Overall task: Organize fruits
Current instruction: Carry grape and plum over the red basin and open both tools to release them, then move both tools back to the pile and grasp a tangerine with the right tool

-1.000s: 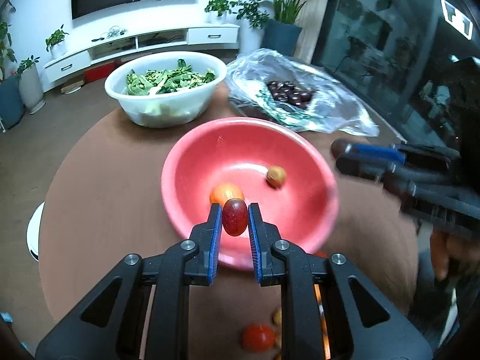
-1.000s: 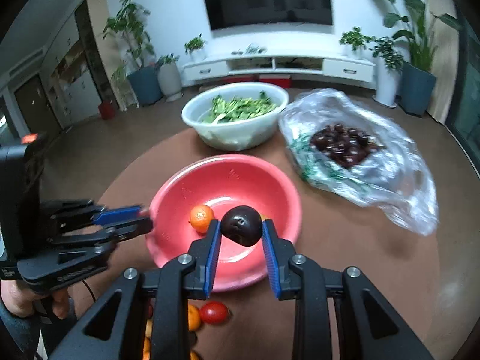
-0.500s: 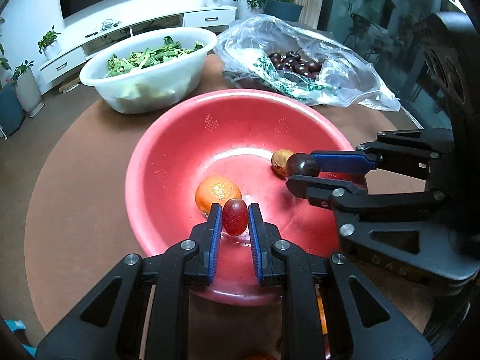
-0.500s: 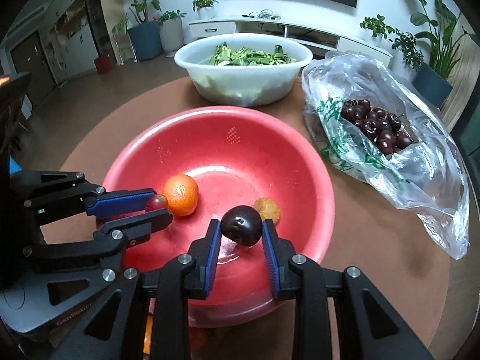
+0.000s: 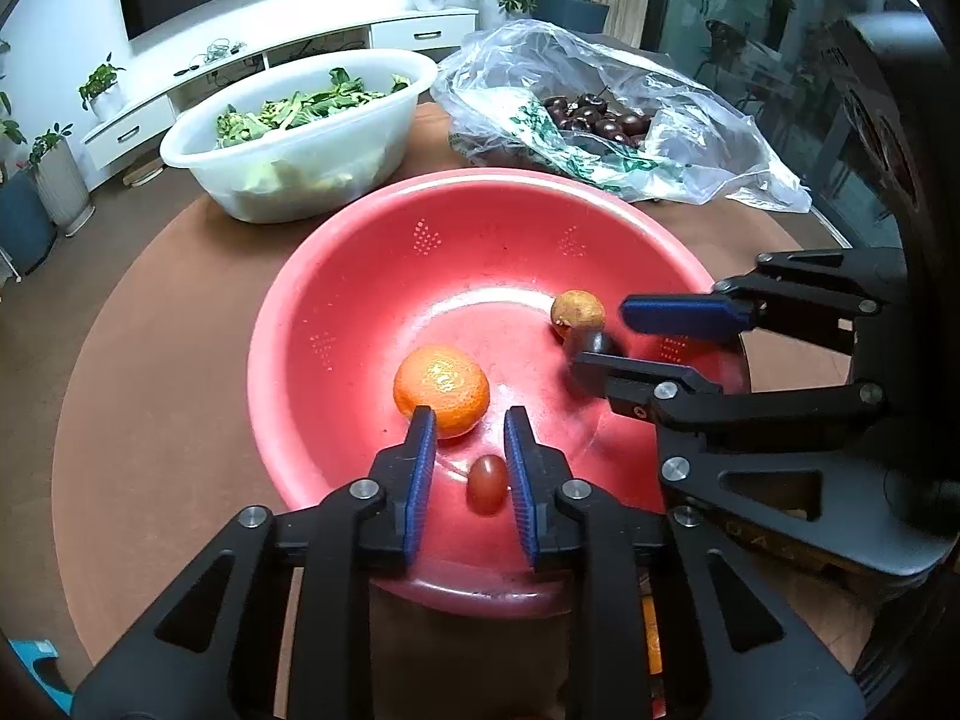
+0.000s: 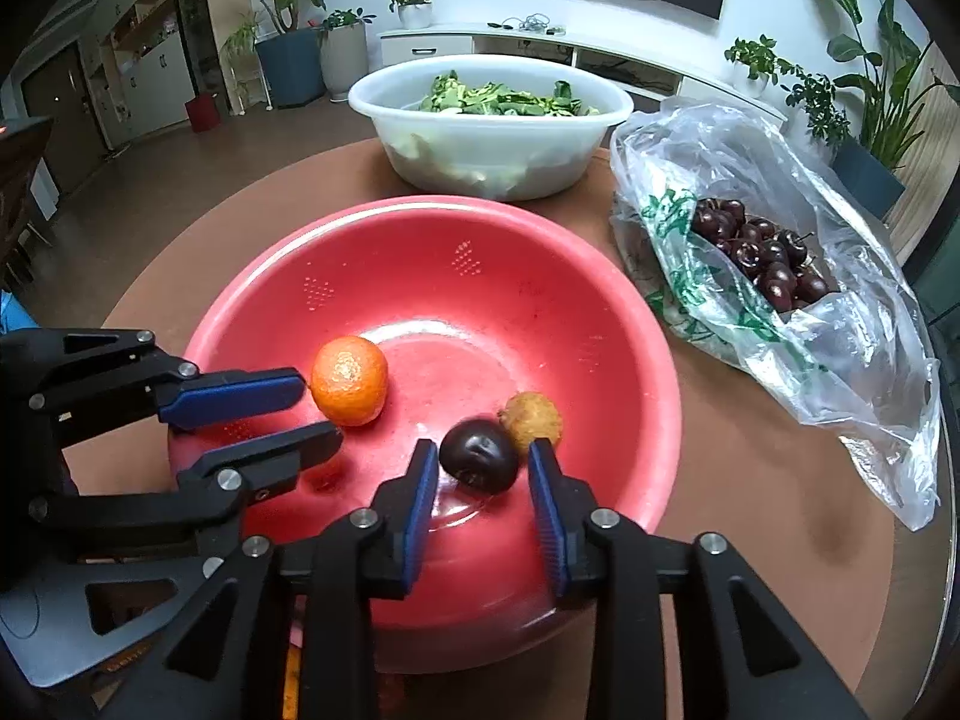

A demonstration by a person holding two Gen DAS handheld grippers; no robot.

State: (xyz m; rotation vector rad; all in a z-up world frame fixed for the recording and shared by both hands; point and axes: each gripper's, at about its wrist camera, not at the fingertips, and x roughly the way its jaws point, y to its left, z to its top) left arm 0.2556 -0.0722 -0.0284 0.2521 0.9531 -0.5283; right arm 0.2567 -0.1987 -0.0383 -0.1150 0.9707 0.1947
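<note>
A red bowl [image 5: 360,276] [image 6: 600,300] sits on the round brown table. In it lie an orange [image 5: 441,391] [image 6: 349,380], a small tan fruit [image 5: 578,313] [image 6: 533,420], a small red grape-like fruit [image 5: 486,483] and a dark plum [image 6: 479,463] [image 5: 591,343]. My left gripper [image 5: 469,426] [image 6: 300,414] is open above the red fruit, beside the orange. My right gripper [image 6: 483,468] [image 5: 600,336] is open around the dark plum, which looks blurred.
A white basin of green leaves [image 5: 300,138] [image 6: 492,126] stands behind the red bowl. A clear plastic bag of dark cherries [image 5: 600,126] [image 6: 762,258] lies at the back right. Orange fruit shows on the table under my grippers [image 5: 651,642].
Both grippers moved lower into the red bowl and opened. The left let go of the red fruit and the right let go of the dark plum; both now lie in the bowl.
</note>
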